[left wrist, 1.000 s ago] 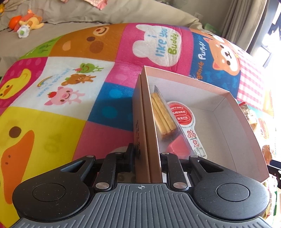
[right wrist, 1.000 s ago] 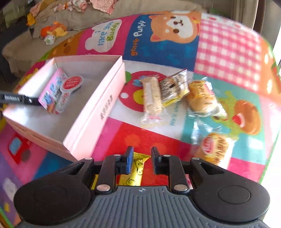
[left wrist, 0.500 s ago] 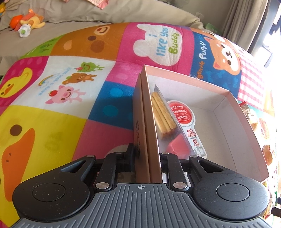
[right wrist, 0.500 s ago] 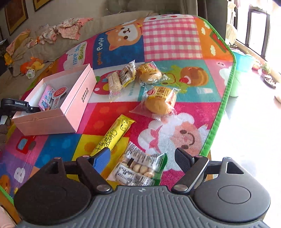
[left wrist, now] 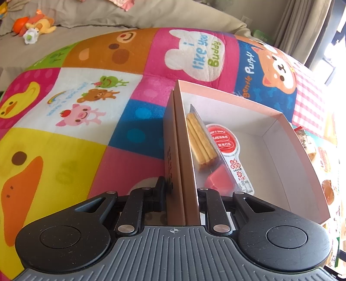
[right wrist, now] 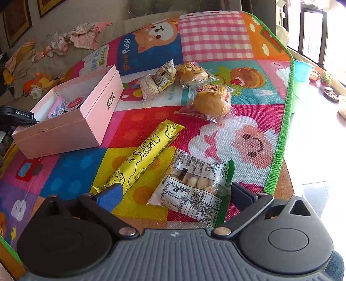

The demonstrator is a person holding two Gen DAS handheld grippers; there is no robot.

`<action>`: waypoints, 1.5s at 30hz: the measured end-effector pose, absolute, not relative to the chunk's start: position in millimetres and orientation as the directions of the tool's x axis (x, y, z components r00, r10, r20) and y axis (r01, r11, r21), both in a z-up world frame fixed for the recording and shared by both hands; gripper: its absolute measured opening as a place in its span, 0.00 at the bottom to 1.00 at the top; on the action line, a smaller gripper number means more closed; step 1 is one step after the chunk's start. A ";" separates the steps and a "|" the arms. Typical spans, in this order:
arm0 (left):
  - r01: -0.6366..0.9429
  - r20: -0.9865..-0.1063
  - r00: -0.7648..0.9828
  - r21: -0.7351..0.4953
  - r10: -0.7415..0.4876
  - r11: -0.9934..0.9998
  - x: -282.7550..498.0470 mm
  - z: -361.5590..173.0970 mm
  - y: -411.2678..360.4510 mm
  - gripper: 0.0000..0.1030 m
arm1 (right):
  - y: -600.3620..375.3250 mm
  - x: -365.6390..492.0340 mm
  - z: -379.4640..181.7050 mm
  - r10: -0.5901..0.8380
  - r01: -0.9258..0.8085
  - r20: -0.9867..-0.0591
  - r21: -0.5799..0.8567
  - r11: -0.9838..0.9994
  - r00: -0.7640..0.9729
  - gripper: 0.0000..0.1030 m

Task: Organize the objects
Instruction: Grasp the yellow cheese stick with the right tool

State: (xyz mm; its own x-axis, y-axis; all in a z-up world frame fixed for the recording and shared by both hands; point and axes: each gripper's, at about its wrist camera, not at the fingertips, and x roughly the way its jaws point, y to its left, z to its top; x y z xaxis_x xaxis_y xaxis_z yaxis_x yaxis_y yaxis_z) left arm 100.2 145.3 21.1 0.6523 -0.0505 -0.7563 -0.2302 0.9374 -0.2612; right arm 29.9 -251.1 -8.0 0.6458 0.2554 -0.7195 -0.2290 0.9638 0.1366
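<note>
Pink box [left wrist: 216, 103] wall pinched by left gripper [left wrist: 182, 188], right gripper [right wrist: 173, 194] jaws opening above biscuit packet [right wrist: 194, 186]

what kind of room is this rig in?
Most likely a home living room. A sofa with soft toys and scattered clothes sits behind a cartoon-print play mat, framed pictures hang on the wall, and curtains flank a bright window.

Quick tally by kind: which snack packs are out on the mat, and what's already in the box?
On the mat:
Wrapped buns: 2
Yellow cheese stick: 1
Bag of small cookies: 1
Small bar packs: 2
In the pink box:
Biscuit-stick dip pack: 1
Total: 7
</note>
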 end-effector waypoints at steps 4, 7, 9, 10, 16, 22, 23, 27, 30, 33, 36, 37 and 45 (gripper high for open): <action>-0.232 -0.753 0.655 -0.270 -0.055 0.935 100.0 20.6 146.1 0.21 | -245.0 29.8 -9.6 0.235 -0.261 -0.734 0.082 0.962 0.638 1.00; -0.231 -0.754 0.655 -0.270 -0.055 0.935 100.0 20.6 146.1 0.21 | -237.6 25.8 -12.3 0.211 -0.298 -0.739 0.014 0.954 0.640 1.00; -0.231 -0.754 0.654 -0.270 -0.056 0.935 99.9 20.6 146.2 0.21 | -238.2 24.8 -11.3 0.214 -0.303 -0.741 0.015 0.953 0.637 1.00; -0.230 -0.755 0.653 -0.270 -0.057 0.935 100.1 20.7 145.7 0.21 | -239.0 24.7 -10.2 0.217 -0.314 -0.747 0.012 0.949 0.628 1.00; -0.230 -0.755 0.653 -0.268 -0.056 0.936 99.8 20.9 144.7 0.21 | -249.1 17.2 -1.1 0.052 -0.297 -0.713 -0.223 0.928 0.699 1.00; -0.229 -0.756 0.652 -0.267 -0.056 0.936 99.9 20.8 144.8 0.21 | -267.1 23.4 12.9 0.009 -0.192 -0.667 -0.201 0.961 0.745 1.00; -0.229 -0.756 0.652 -0.267 -0.056 0.936 99.9 20.9 144.7 0.21 | -271.8 25.7 15.6 0.077 -0.198 -0.688 -0.099 0.975 0.722 1.00; -0.228 -0.757 0.650 -0.267 -0.058 0.936 99.1 21.0 144.6 0.21 | -279.3 37.4 16.4 0.208 -0.157 -0.701 0.137 0.978 0.682 0.96; -0.231 -0.758 0.650 -0.265 -0.054 0.936 99.2 21.4 143.8 0.21 | -272.7 42.9 17.3 0.206 -0.141 -0.683 0.151 0.978 0.700 0.83; -0.233 -0.760 0.648 -0.261 -0.051 0.937 99.4 21.8 143.0 0.21 | -254.2 41.8 21.7 0.237 -0.186 -0.657 0.148 0.971 0.715 0.75; -0.228 -0.763 0.644 -0.257 -0.053 0.939 99.9 22.3 142.7 0.21 | -237.3 49.7 19.0 0.314 -0.225 -0.660 0.219 0.950 0.683 0.75; -0.226 -0.764 0.644 -0.255 -0.052 0.940 100.3 22.5 142.5 0.21 | -230.1 53.1 16.3 0.320 -0.235 -0.666 0.218 0.947 0.674 0.74; -0.226 -0.764 0.643 -0.256 -0.054 0.940 100.3 22.6 142.3 0.21 | -180.3 66.7 0.1 0.303 -0.331 -0.721 0.108 0.937 0.623 0.39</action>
